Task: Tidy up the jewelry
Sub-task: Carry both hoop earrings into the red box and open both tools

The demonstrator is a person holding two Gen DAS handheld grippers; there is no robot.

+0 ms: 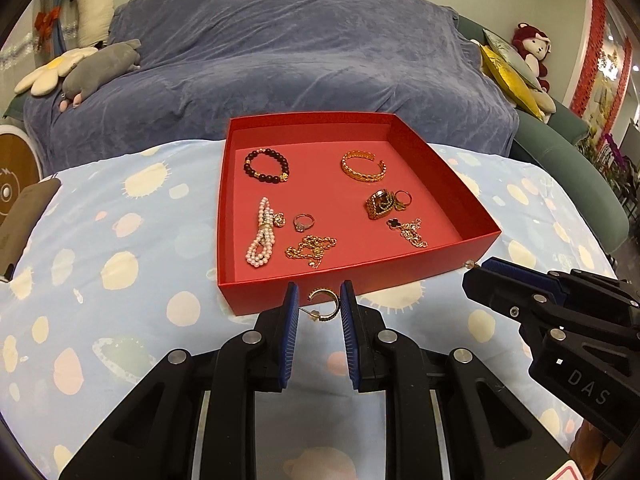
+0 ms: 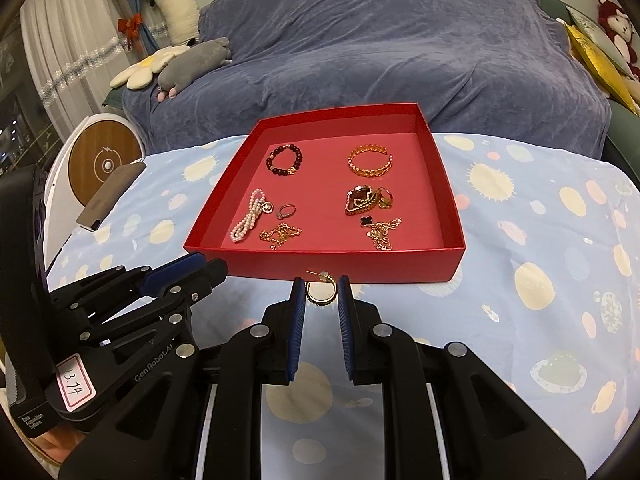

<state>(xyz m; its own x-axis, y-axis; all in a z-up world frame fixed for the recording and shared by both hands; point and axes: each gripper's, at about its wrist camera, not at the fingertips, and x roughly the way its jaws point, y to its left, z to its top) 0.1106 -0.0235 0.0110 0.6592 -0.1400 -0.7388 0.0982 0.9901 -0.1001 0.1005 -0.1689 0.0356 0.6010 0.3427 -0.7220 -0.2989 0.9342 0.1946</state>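
Observation:
A red tray (image 1: 360, 278) (image 2: 340, 270) sits on the dotted blue cloth and holds a dark bead bracelet (image 1: 266, 166), a gold cuff (image 1: 363, 166), a pearl strand (image 1: 262, 238), a ring (image 1: 304, 222), gold chains (image 1: 310, 250) and a clover pendant (image 1: 394, 223). A gold hoop earring (image 1: 325, 305) lies on the cloth before the tray, between the pads of my open left gripper (image 1: 319, 304). A second hoop earring (image 2: 320, 290) lies between the pads of my open right gripper (image 2: 320, 294). Neither gripper touches its earring.
A blue-covered sofa (image 1: 280, 60) with plush toys stands behind the table. A dark phone-like slab (image 2: 110, 196) lies at the cloth's left edge beside a round white and wooden device (image 2: 104, 164). Each gripper shows in the other's view, at the right (image 1: 560, 312) and the left (image 2: 140, 296).

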